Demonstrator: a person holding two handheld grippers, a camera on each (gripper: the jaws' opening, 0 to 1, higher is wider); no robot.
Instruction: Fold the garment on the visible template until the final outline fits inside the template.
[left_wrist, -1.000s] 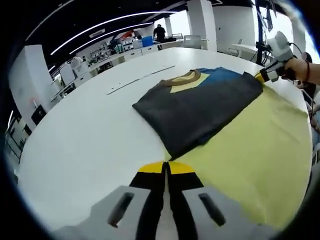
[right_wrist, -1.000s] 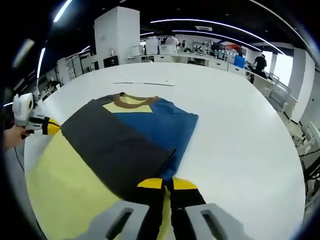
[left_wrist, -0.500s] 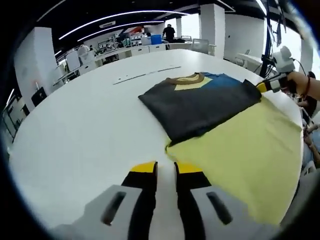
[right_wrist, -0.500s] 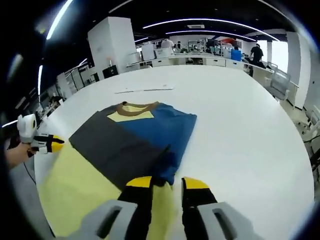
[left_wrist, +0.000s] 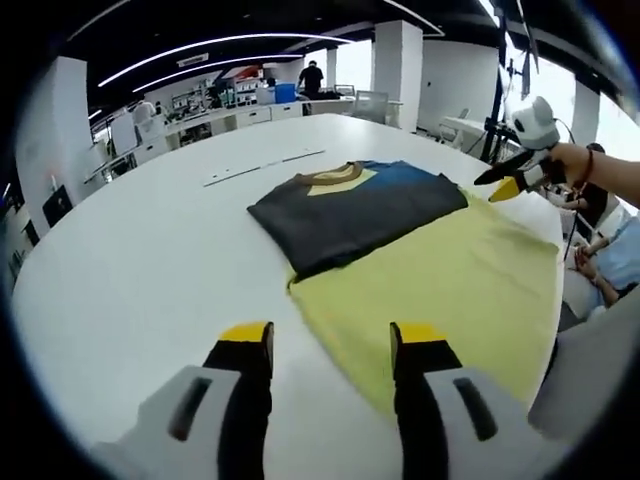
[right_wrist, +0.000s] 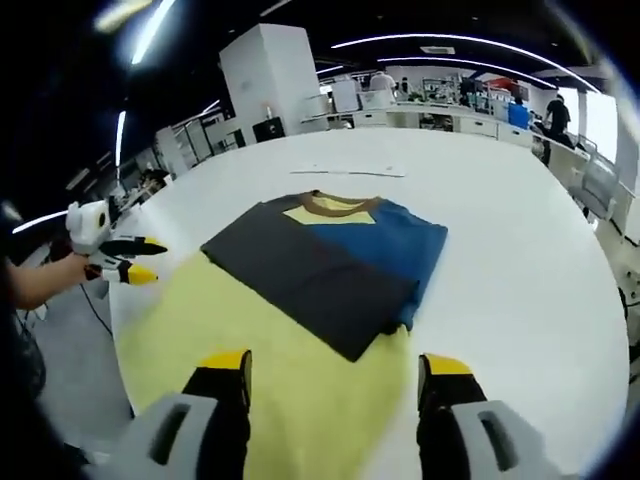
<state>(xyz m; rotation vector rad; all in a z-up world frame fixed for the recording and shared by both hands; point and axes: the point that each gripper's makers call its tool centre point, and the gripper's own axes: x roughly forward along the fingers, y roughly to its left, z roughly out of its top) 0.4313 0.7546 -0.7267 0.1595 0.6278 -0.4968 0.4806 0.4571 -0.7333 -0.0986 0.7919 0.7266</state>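
both hand-held grippers are hanging over the white desk (left_wrist: 120, 260) with jaws spread wide, gripping nothing. the left hand-held gripper (left_wrist: 330, 345) is sitting just short of the yellow template (left_wrist: 440, 280) edge, and the folded garment (left_wrist: 355, 205) is lying ahead of it on the template's far end. the right hand-held gripper (right_wrist: 335, 375) is hovering over the template, garment straight ahead.
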